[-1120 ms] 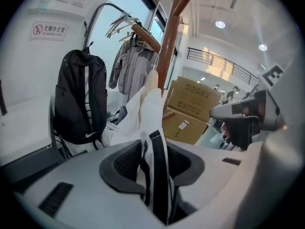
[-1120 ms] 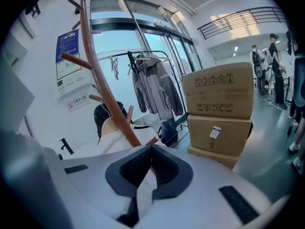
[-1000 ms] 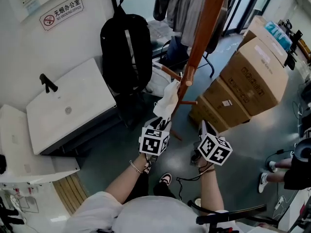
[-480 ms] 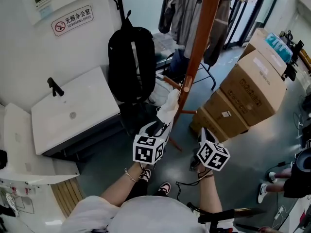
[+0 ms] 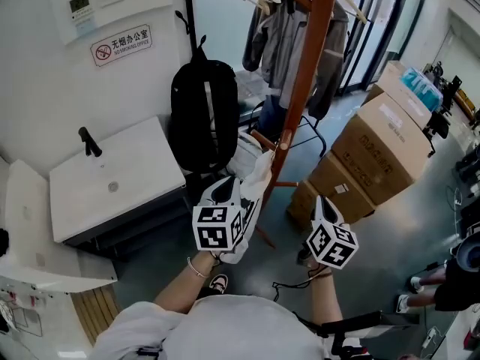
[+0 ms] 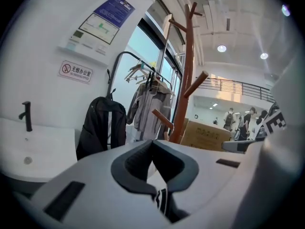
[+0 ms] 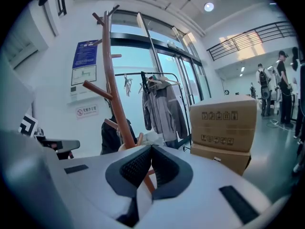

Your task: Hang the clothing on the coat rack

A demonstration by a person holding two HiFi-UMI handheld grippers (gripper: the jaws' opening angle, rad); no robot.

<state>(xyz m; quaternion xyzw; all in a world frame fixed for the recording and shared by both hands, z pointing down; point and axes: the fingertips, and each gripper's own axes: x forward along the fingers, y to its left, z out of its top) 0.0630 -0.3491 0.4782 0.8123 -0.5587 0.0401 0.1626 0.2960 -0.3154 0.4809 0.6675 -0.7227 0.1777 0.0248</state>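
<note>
A tall brown wooden coat rack (image 5: 304, 73) rises in the middle of the head view, and a white piece of clothing (image 5: 259, 167) hangs over one of its low pegs. My left gripper (image 5: 231, 195) sits just below and left of that cloth. Its jaws are shut, tips meeting (image 6: 152, 143), and I see nothing clearly pinched between them. My right gripper (image 5: 318, 207) hovers to the right of the pole's base. It is shut and empty, and the pole (image 7: 112, 80) shows beyond its jaws (image 7: 151, 148).
A black backpack (image 5: 204, 111) hangs left of the rack, above a white basin (image 5: 112, 178). Stacked cardboard boxes (image 5: 382, 141) stand at the right. Grey jackets (image 5: 289, 36) hang on a garment rail behind. A person's legs (image 5: 450, 272) show at the far right.
My left gripper has drawn back and down from the peg toward me, while the white clothing stays on the peg. The right gripper has barely moved.
</note>
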